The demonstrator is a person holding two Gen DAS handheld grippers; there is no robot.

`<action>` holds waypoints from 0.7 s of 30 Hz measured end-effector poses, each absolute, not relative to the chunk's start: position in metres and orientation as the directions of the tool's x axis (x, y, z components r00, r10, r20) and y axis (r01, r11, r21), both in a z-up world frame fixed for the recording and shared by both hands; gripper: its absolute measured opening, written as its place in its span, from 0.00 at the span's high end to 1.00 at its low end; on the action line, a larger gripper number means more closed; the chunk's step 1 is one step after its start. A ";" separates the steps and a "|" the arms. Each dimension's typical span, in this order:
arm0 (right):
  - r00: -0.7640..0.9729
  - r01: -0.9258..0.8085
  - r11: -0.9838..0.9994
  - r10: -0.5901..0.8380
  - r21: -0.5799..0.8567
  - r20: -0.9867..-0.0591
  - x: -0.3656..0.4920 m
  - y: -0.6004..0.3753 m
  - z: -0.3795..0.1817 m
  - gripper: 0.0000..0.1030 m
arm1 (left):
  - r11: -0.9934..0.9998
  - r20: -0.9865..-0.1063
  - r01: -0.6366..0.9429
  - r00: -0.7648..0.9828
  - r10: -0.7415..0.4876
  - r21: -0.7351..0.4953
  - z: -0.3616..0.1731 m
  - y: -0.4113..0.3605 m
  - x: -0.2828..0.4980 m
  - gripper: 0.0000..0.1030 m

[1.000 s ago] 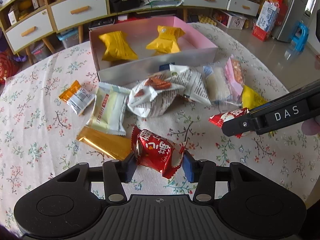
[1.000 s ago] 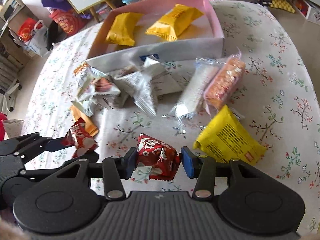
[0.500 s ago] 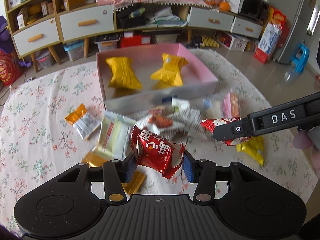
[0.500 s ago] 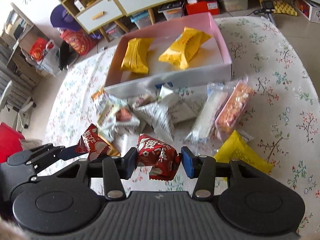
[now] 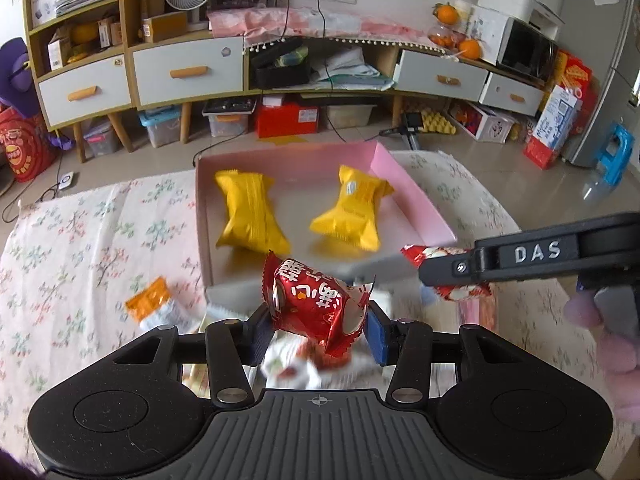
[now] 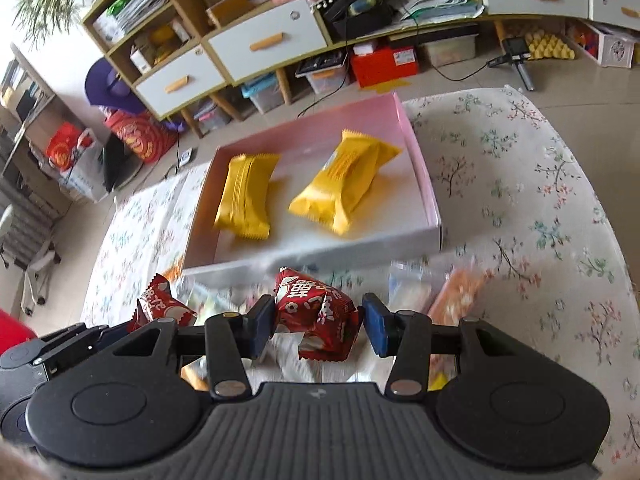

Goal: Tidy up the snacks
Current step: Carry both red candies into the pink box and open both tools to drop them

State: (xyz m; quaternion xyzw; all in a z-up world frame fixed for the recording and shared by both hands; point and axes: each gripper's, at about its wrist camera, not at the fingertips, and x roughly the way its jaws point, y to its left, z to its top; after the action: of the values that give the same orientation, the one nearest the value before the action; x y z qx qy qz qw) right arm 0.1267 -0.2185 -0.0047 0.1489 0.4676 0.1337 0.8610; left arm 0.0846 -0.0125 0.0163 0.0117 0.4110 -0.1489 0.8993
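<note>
Two yellow snack packets (image 5: 250, 214) (image 5: 352, 216) are lying side by side in the pink box (image 5: 412, 196), far on the floral surface (image 5: 80, 248). Near it, the left tool (image 5: 316, 330) is clamping a red candy (image 5: 316, 304), and the right tool (image 6: 318, 322) is pinching another red candy (image 6: 316, 316), both above loose wrappers.

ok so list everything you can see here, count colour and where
pink box: 1, pink walls, pale floor, far side of the table
yellow packets: 2, yellow, inside the box
red packets: 2, red foil, one in each claw, held above the table
orange-and-white packet: 1, on the cloth left of the box
other snacks: blurred pile near the box, count unclear
floral tablecloth: 1, white
left claw: shut on a red packet
right claw: shut on a red packet
</note>
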 end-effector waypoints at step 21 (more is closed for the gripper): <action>0.567 -0.113 0.969 0.243 0.218 -0.787 0.195 -0.210 -0.029 0.57 | 0.925 -0.779 0.376 0.597 -0.192 0.061 -0.027 -0.041 0.192 0.56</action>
State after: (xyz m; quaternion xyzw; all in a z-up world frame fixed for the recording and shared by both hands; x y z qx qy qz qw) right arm 0.1949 -0.2105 -0.0285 0.0714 0.4540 0.1010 0.8824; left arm 0.1916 -0.0407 -0.0269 0.1097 0.4193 -0.1598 0.8869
